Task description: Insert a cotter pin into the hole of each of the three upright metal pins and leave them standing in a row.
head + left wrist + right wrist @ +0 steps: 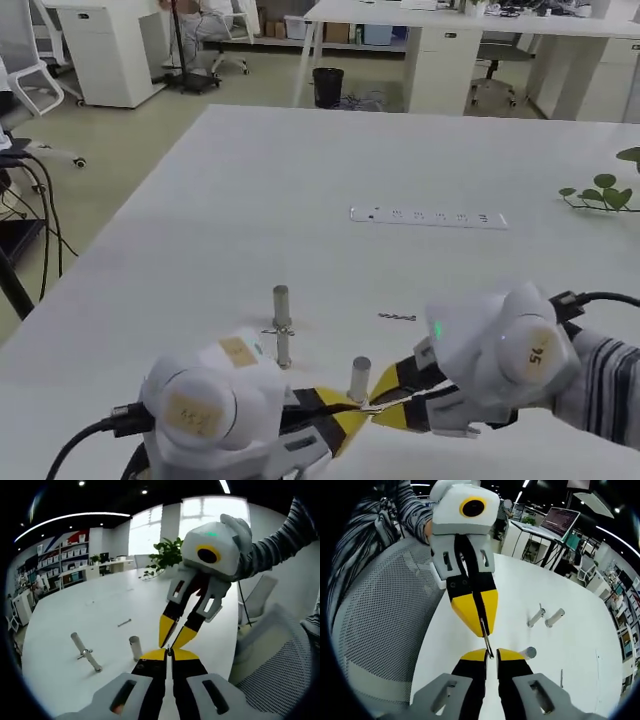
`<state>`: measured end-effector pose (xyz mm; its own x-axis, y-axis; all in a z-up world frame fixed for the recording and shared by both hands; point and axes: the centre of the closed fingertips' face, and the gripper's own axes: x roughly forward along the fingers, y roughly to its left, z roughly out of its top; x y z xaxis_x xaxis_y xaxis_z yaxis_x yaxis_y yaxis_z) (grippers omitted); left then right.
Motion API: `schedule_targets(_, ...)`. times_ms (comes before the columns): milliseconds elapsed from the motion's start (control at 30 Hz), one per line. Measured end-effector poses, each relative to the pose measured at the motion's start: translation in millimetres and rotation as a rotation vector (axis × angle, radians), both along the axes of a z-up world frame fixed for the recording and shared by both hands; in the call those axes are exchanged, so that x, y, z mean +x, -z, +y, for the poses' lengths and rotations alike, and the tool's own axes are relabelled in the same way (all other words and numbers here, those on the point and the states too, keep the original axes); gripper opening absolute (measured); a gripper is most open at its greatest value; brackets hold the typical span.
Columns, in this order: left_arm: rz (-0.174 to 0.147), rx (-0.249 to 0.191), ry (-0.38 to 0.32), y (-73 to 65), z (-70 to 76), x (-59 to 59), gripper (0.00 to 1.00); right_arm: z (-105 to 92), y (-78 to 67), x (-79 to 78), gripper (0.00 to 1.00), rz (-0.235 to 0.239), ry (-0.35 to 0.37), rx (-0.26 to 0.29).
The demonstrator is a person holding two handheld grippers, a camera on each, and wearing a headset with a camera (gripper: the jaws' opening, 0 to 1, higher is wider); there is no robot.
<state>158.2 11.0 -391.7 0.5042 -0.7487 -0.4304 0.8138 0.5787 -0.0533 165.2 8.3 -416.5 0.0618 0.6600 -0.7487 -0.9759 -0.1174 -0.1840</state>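
A thin cotter pin (485, 635) is held between the two grippers just above the table. My left gripper (170, 653) is shut on one end. My right gripper (491, 655) meets it tip to tip, its jaws closed down on the other end. In the head view the left gripper (345, 415) comes in from the lower left and the right gripper (378, 408) from the right. A short metal pin (360, 378) stands right behind the tips. Two more upright pins (281, 305) stand left of it, one behind the other, with a cotter pin (277, 330) crossing them.
A loose cotter pin (396, 317) lies on the white table (250, 200) behind the short pin. A white power strip (428, 217) lies farther back and a green plant sprig (600, 195) at the right edge. A mesh chair (385, 630) is close by.
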Motion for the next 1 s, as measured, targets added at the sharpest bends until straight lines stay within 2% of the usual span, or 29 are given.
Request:
schedule_targets(133,-0.019,0.023,0.033,-1.0,-0.4,-0.6,0.0,-0.6,0.0,-1.9,0.0,0.04,0.015,0.015)
schedule_targets(333,-0.033,0.043,0.074,0.0,-0.8,-5.0,0.0,-1.5,0.8,-7.7,0.0,0.057,0.005,0.008)
schedule_targets(500,-0.028,0.046,0.048,1.9,0.0,-3.2,0.0,-2.8,2.5,-7.5,0.0,0.034,0.003,-0.02)
schedule_targets(633,-0.033,0.058,0.014,5.0,2.3,2.2,0.03,-3.8,3.3,-7.4,0.0,0.034,0.007,-0.034)
schedule_targets(733,-0.03,0.075,-0.017,11.4,5.8,6.3,0.08,-6.5,3.2,-0.2,0.0,0.032,0.056,-0.044)
schedule_targets(867,-0.046,0.065,-0.054,14.4,6.8,10.8,0.13,-14.8,5.7,15.6,0.0,0.01,0.117,-0.076)
schedule_targets(933,-0.071,0.038,-0.085,11.5,6.7,15.2,0.16,-19.7,7.3,23.4,0.0,0.001,0.152,-0.091)
schedule_targets(1000,-0.073,0.016,-0.102,10.4,6.1,17.1,0.18,-24.2,8.8,30.0,0.0,-0.002,0.186,-0.102)
